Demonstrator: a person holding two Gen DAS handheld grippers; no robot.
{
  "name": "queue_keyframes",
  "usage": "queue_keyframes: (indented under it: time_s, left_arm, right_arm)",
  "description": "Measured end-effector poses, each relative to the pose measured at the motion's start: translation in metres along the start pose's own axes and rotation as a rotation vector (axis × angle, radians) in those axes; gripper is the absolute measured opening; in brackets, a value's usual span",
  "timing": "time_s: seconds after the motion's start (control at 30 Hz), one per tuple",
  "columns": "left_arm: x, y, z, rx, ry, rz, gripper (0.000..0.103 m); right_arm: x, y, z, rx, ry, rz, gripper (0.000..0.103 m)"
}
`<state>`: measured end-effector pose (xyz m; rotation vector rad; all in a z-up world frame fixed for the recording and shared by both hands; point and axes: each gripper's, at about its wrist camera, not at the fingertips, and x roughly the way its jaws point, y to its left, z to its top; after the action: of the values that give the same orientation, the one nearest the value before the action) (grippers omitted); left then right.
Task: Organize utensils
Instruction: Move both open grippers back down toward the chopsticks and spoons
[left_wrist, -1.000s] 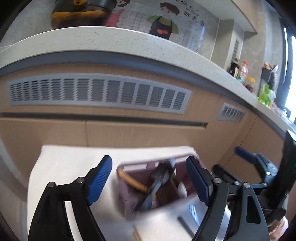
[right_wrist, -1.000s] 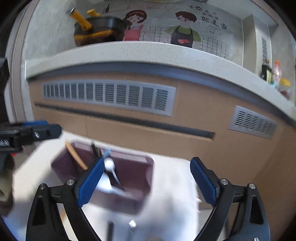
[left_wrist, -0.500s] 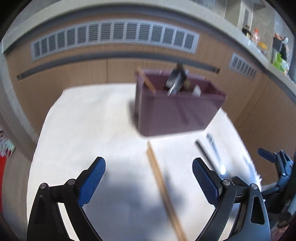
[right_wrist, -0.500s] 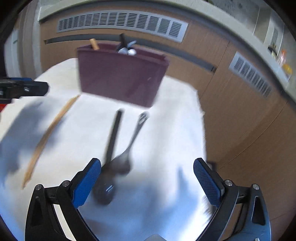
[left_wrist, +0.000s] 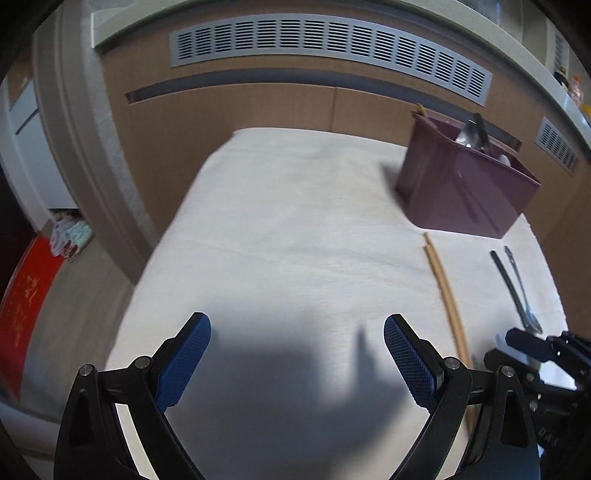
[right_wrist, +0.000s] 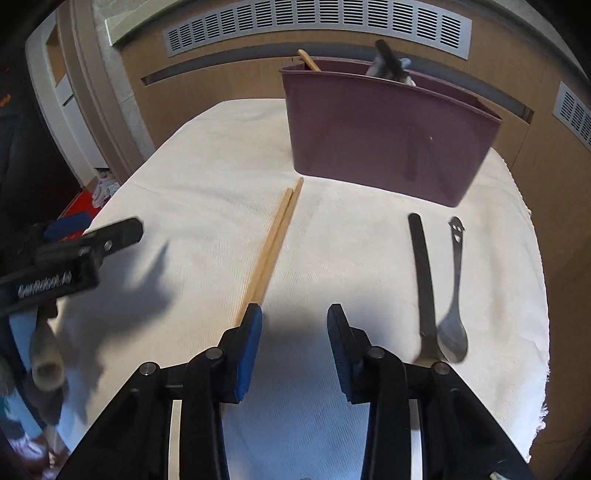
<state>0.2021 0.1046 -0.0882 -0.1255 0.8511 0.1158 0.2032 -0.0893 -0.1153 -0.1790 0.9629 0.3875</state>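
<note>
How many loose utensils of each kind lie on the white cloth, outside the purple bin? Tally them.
Wooden chopsticks: 2
Black-handled utensil: 1
Metal spoon: 1
Total: 4

Left claw (left_wrist: 297, 363) spread wide, empty; right claw (right_wrist: 294, 338) closing, empty.

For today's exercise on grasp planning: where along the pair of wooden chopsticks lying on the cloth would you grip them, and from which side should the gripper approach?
Probably from above, near the middle of the chopsticks, jaws closing across their width. They lie flat on the white cloth, side by side and touching, so one pinch could take both. The right gripper is nearest; its jaws are closing with nothing between them.
</note>
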Motion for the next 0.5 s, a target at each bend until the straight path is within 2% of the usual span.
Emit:
queue_keyframes:
  time_s: [0.1, 0.23, 0.4, 0.5]
  left_arm:
    - [0.003, 0.010, -0.004, -0.005, 0.003, 0.006, 0.095]
    - [0.009, 0.018, -0.006, -0.020, 0.018, -0.020, 0.095]
    - [0.014, 0.022, -0.006, -0.029, 0.031, -0.047, 0.095]
    - [0.015, 0.021, -0.006, -0.031, 0.033, -0.061, 0.095]
  right_arm:
    - [0.013, 0.005, 0.011, 0.010, 0.034, -0.011, 0.029]
    - [0.018, 0.011, 0.019, 0.003, 0.044, -0.091, 0.029]
    - [0.021, 0.013, 0.028, 0.018, 0.080, -0.074, 0.029]
    - [0.027, 0.019, 0.036, 0.012, 0.084, -0.096, 0.029]
